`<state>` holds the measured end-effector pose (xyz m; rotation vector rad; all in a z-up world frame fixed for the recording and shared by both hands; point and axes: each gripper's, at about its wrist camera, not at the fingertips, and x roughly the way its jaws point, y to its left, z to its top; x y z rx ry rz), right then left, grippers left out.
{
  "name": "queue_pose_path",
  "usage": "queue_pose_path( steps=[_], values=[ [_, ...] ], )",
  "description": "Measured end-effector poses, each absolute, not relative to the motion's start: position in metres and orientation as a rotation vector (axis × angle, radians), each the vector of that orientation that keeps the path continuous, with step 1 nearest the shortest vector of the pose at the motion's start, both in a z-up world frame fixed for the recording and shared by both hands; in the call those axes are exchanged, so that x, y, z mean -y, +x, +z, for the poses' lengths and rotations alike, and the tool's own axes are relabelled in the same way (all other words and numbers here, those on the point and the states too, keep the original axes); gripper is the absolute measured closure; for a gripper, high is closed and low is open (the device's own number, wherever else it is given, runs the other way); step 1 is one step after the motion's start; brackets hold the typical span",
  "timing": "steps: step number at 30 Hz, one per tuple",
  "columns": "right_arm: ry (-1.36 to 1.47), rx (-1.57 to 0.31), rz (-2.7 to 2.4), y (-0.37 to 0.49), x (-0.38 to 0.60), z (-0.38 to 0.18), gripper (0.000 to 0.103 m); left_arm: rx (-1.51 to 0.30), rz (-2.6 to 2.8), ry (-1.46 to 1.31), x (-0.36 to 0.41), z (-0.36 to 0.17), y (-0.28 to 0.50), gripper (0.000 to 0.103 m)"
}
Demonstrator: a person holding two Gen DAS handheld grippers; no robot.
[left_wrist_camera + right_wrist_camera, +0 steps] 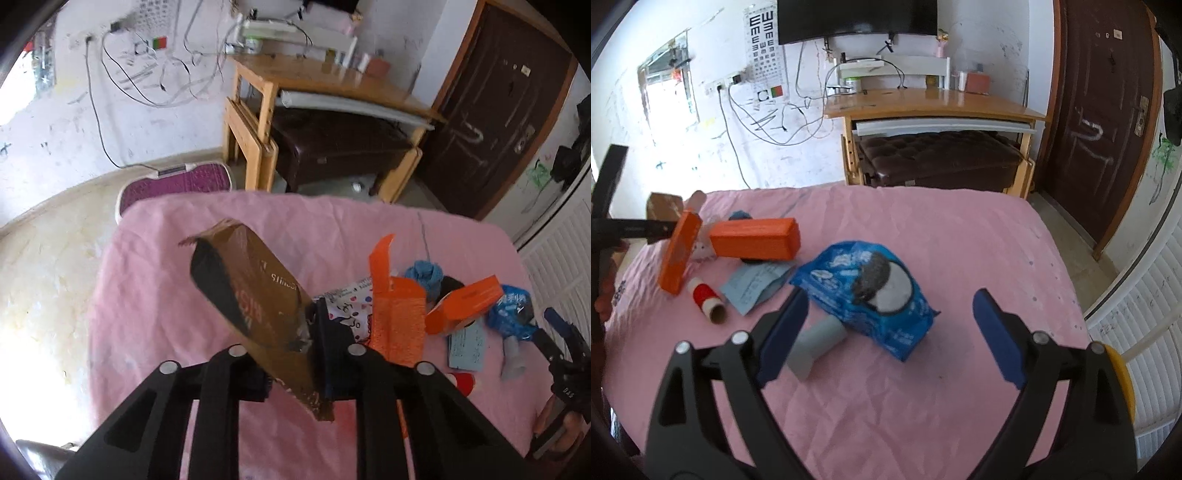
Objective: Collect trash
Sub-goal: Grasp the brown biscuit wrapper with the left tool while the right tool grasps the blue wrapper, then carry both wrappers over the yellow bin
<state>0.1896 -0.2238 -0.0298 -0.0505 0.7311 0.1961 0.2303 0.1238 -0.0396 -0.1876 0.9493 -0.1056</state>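
Cardboard box clenched off-centre in left tool, lifted clear above the pink-covered desk — could twist loose; right tool spread wide, empty, short of blue cookie packet — may shove it aside.

Daylight is flooding in from the window at ten o'clock, blowing out that wall and the floor at nine o'clock, while fisheye bending and dark vignetting are warping the rims and motion blur is softening the brown box.
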Motion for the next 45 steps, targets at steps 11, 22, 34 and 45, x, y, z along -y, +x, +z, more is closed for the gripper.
queue_pose_path(
  steps=[11, 22, 34, 45],
  values=[
    [-0.079, -0.731, 0.200, 0.200, 0.213, -0.031, 0.016, -0.900, -0.103, -0.114, -0.123, -0.016, 0.218, 0.092],
    [-0.059, -0.858, 0.216, 0.245, 0.203, -0.053, 0.062, -0.899, -0.126, -0.104, -0.113, -0.017, 0.222, 0.092],
    [0.035, -0.772, 0.197, 0.229, 0.232, -0.029, 0.089, -0.854, -0.141, -0.083, -0.103, 0.005, 0.209, 0.092],
    [0.065, -0.681, 0.141, 0.206, 0.278, -0.002, 0.089, -0.810, -0.288, -0.012, -0.023, 0.045, 0.197, 0.092]
  ],
)
